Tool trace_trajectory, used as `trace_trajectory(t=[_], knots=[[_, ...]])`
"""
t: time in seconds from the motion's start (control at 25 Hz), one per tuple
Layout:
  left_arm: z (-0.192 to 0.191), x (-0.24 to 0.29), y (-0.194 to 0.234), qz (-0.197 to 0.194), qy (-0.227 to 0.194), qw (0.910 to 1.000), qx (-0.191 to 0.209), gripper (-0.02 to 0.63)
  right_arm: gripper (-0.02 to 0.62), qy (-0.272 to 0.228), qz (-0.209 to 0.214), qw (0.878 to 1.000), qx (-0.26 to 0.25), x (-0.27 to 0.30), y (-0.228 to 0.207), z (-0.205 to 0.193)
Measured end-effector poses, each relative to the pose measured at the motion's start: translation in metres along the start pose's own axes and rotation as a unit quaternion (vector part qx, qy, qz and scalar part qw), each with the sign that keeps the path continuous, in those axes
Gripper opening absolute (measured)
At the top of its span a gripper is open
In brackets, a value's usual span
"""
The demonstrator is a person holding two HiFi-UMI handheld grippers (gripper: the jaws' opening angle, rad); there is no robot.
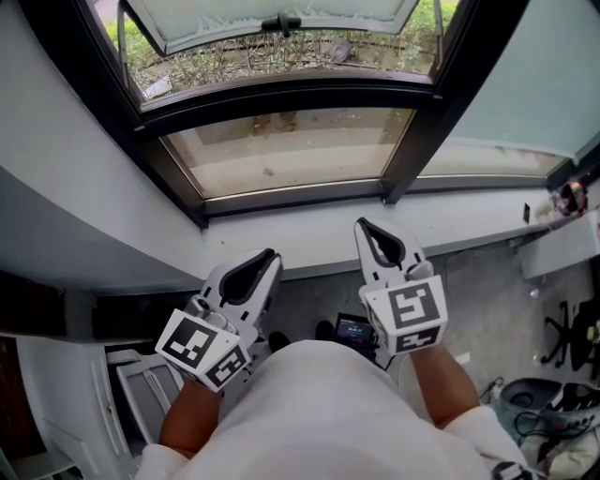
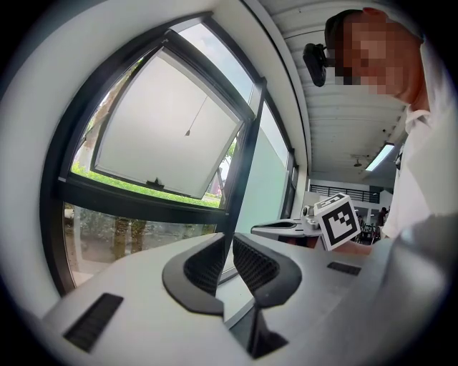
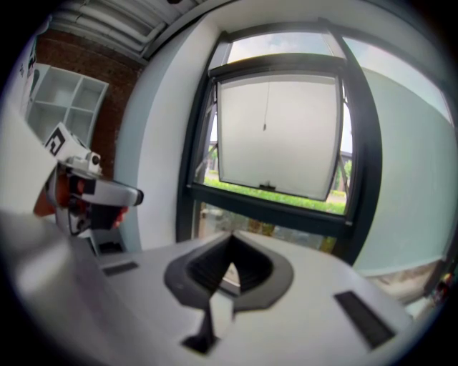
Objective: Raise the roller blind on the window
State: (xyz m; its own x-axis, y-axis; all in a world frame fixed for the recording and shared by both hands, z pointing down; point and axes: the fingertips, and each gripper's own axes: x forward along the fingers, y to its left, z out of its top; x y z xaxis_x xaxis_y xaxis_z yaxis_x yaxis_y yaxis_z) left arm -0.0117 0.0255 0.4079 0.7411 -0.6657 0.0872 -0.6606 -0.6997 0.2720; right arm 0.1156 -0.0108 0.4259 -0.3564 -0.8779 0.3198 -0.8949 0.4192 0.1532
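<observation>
The window [image 1: 281, 150] has a dark frame, and its upper sash [image 1: 272, 17] is tilted outward. A pale blind sheet [image 3: 275, 132] covers that sash, and a thin pull cord [image 3: 264, 114] hangs down its middle; the cord [image 2: 193, 121] also shows in the left gripper view. Both grippers hover level in front of the sill, short of the glass. My left gripper [image 1: 267, 255] [image 2: 230, 241] has its jaws a narrow slit apart with nothing between them. My right gripper [image 1: 364, 225] [image 3: 230, 239] is shut and empty, to the right of the left one.
A grey sill ledge [image 1: 309, 234] runs under the window. White shelving [image 1: 141, 384] stands low at the left, with more against a brick wall [image 3: 64, 100]. At the right, below the ledge, are a chair [image 1: 567, 328] and cables [image 1: 544, 412]. A small dark device [image 1: 354, 330] lies on the floor.
</observation>
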Motion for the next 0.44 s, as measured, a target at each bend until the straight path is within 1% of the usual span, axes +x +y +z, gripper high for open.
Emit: trace_trajectory(t=[0.24,0.44], knots=[[0.003,0.002,0.003,-0.001,0.002,1.0,0.0,0.055,0.021,0.002,0.0,1.0,-0.002,0.005,0.0,0.003],[0.021,0.009,0.016,0.012,-0.024,0.9995,0.015,0.055,0.021,-0.022,0.007,0.999,-0.024,0.023,-0.006,0.022]])
